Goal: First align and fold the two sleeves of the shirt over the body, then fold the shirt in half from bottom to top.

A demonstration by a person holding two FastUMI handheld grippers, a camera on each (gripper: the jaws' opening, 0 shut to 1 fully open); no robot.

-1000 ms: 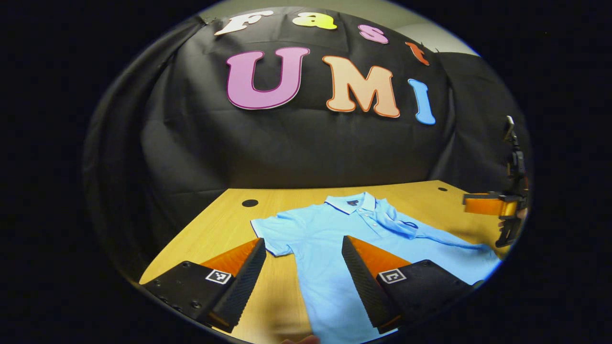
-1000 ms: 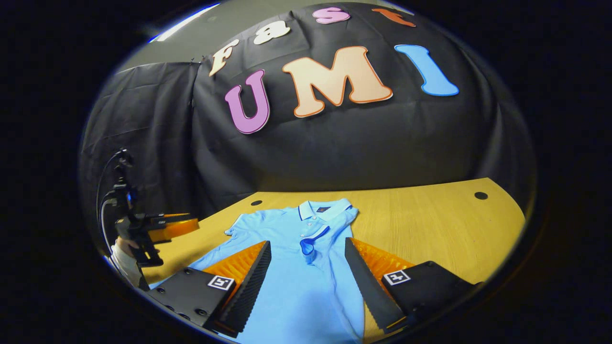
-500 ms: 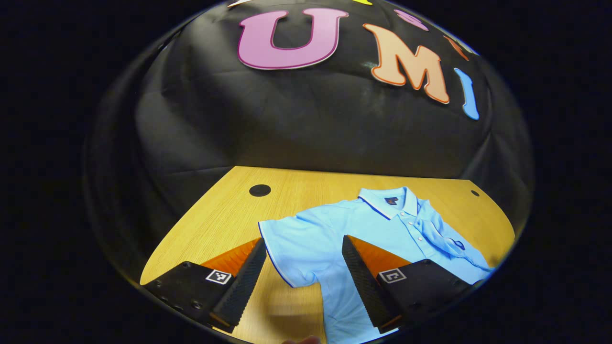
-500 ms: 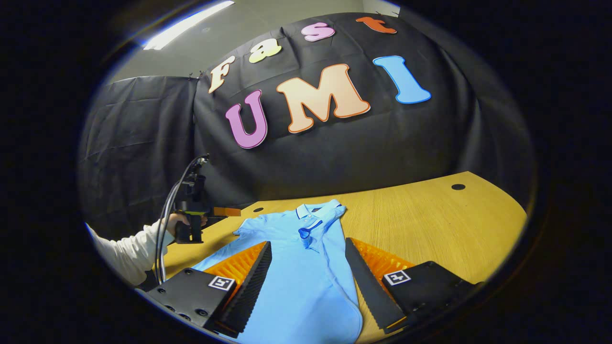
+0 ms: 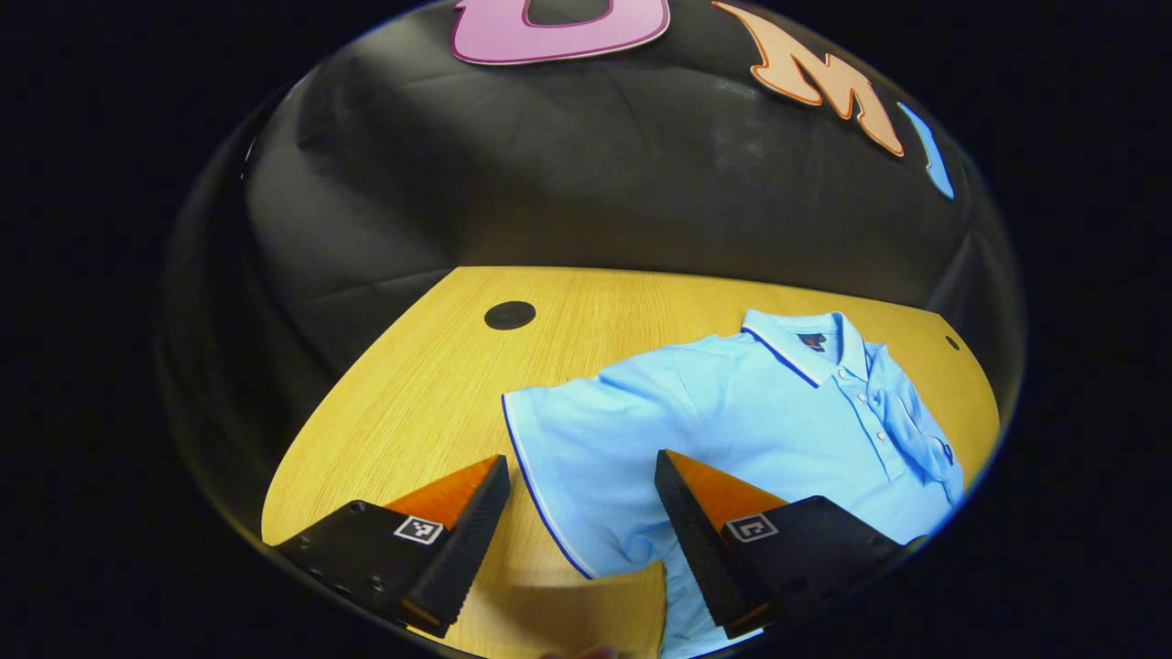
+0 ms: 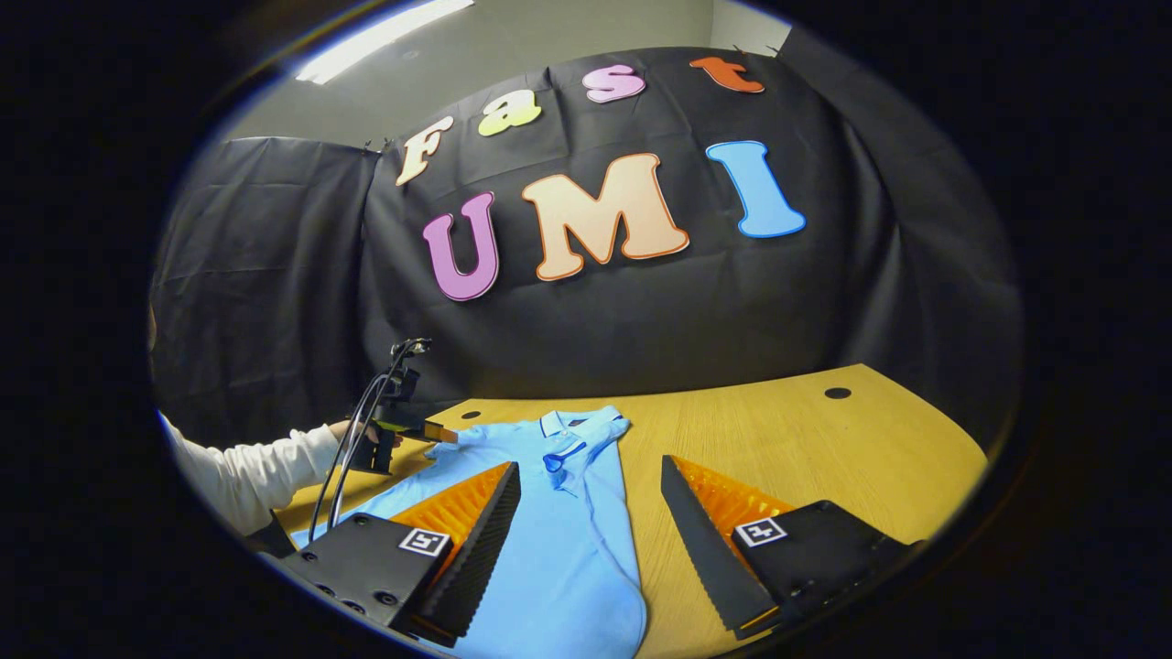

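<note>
The shirt is laid flat on the table; both grippers are held apart, the left gripper astride the unfolded sleeve, best pinched at its hem.

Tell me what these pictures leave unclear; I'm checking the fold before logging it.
- Shirt hem: cut off by the bottom edge, left gripper view.
- Folded right sleeve: too small to judge alignment, right gripper view.
- Left hand-held gripper over the left sleeve: too small to tell contact, right gripper view.
</note>
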